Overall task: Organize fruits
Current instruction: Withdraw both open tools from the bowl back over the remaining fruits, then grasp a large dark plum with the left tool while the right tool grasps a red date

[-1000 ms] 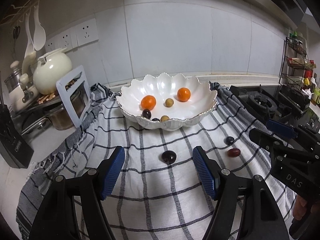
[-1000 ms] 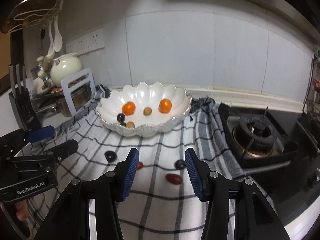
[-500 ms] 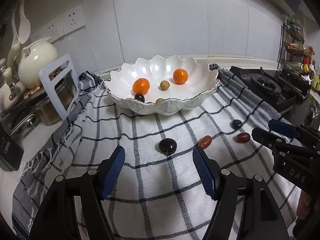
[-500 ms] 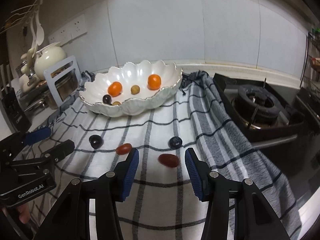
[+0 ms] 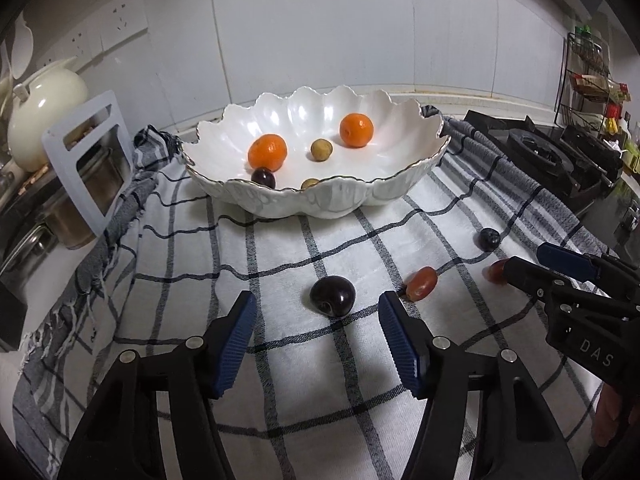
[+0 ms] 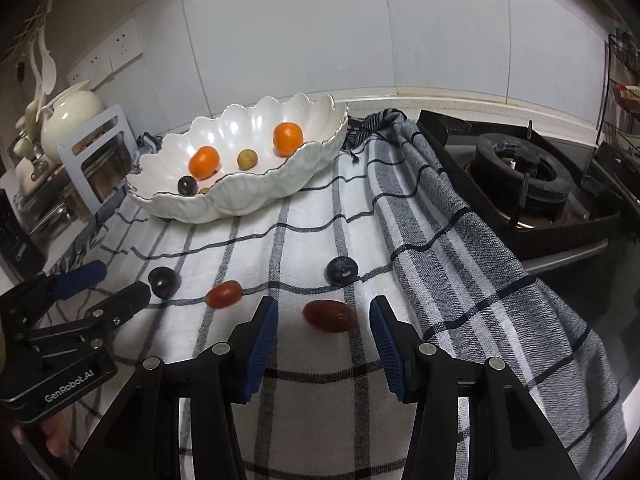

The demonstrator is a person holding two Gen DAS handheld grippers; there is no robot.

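— Left wrist view first: what sits between the fingers?

— The left gripper [image 5: 316, 334] is spread wide with nothing in it, and a dark plum [image 5: 332, 296] lies on the checked cloth [image 5: 280, 360] just beyond its fingertips, roughly centred in the gap. To the right of the plum is a red grape tomato [image 5: 421, 283], near the right fingertip but apart from it.

— And the other side?

— The right gripper [image 6: 324, 326] is also released — its jaws stand open around a darker red oval fruit [image 6: 330, 315] lying on the cloth, with no pad touching it. A blueberry [image 6: 342, 270] sits just beyond that fruit, farther out.

— Where does the bowl stand?

— The white scalloped bowl [image 5: 400, 184] rests on the far part of the cloth, well apart from both tools. Inside it are two oranges [image 5: 267, 151] [image 5: 356, 130], a small tan fruit [image 5: 321, 150] between them, and a dark one [image 5: 263, 178] near the front rim, plus another tan one partly hidden by the rim.

— Surroundings?

— A gas stove [image 6: 520, 180] on the right, a cream teapot [image 5: 44, 112] on the far left.
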